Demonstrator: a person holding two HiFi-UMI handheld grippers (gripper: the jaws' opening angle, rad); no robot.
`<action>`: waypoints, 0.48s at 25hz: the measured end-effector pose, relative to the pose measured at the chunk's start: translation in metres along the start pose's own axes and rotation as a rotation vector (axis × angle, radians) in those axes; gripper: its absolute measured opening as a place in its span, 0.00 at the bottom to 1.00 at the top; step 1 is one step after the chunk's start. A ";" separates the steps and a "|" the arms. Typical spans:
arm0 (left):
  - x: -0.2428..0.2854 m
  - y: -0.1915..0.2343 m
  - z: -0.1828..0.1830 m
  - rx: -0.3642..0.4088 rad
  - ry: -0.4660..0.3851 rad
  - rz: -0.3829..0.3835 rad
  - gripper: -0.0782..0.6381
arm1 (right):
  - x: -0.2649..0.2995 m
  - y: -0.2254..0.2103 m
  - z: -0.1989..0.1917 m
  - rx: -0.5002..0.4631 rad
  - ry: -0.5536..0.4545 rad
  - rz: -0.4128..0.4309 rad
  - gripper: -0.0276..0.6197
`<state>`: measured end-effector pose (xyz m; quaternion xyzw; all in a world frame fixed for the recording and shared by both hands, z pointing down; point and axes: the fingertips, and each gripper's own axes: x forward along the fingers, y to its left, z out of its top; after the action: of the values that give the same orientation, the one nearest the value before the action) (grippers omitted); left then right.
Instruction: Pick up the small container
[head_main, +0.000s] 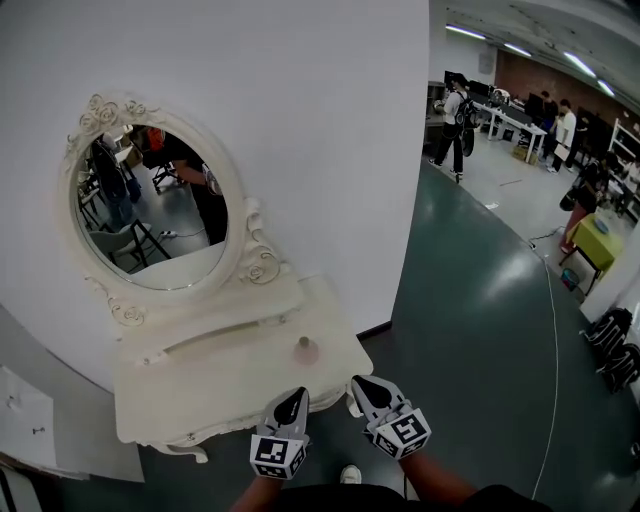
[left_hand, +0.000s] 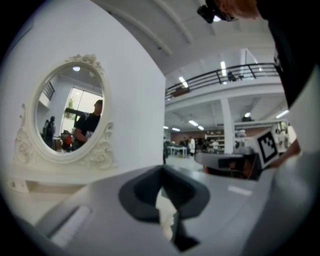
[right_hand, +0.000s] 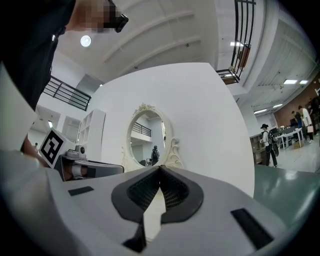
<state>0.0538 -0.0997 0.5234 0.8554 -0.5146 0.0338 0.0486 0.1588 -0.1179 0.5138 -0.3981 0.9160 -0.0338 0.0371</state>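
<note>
Jaws of both grippers are pressed together, with nothing between them.

Head view: the left gripper (head_main: 296, 396) and right gripper (head_main: 361, 384) hover side by side at the near edge of the white surface (head_main: 200, 385), tips pointing at the far wall. The container (head_main: 306, 350), small and pinkish, stands upright on the surface just beyond them. It sits between the two tips, a little nearer the left one, and neither touches it. The oval mirror (head_main: 150, 205) rises to its far left.

Left gripper view: the left gripper (left_hand: 162, 169) shows its tips meeting and the mirror (left_hand: 67, 115) off to the left. The container is out of sight below the jaws.

Right gripper view: the right gripper (right_hand: 160, 169) is likewise closed, with the mirror (right_hand: 147, 136) straight ahead and no container visible.

The step in hand looks like the approach. Next, one gripper probably needs to spread its jaws, dip towards the container and straddle it before closing.
</note>
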 end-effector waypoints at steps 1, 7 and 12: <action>-0.001 -0.002 0.001 -0.004 0.003 0.005 0.12 | 0.000 0.001 0.002 0.011 -0.002 0.009 0.05; -0.006 0.001 0.005 -0.004 0.023 0.046 0.12 | 0.010 0.010 0.005 0.049 -0.002 0.072 0.05; -0.007 0.025 0.003 -0.025 0.034 0.081 0.12 | 0.034 0.017 0.001 0.069 0.005 0.096 0.05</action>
<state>0.0287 -0.1059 0.5211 0.8326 -0.5481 0.0437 0.0664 0.1234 -0.1309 0.5101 -0.3522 0.9324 -0.0644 0.0498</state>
